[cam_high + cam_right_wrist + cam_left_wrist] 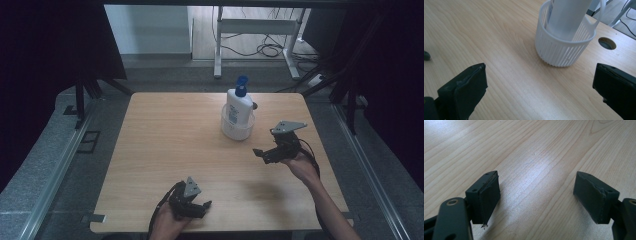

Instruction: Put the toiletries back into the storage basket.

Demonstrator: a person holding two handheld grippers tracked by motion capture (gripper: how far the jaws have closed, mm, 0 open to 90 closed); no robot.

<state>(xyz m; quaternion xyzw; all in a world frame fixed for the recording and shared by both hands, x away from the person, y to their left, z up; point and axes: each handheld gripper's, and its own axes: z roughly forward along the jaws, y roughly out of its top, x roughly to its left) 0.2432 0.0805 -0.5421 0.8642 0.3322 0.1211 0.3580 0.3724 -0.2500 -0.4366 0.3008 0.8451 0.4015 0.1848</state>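
A white pump bottle (pixel 239 102) with a blue top stands upright inside a small white slotted basket (pixel 237 130) on the far middle of the wooden table (pixel 165 150). My right gripper (pixel 263 153) hovers just right of the basket, open and empty. In the right gripper view the basket (pixel 560 48) and the bottle (pixel 567 15) lie ahead between the wide-apart jaws, some way off. My left gripper (pixel 202 206) rests near the front edge, open, with bare wood between its pads (pixel 488 197).
A round cable hole (pixel 607 43) is cut in the tabletop just behind the basket. Metal rails run along both sides of the table. A white desk frame (pixel 257 30) and cables stand on the floor beyond the far edge.
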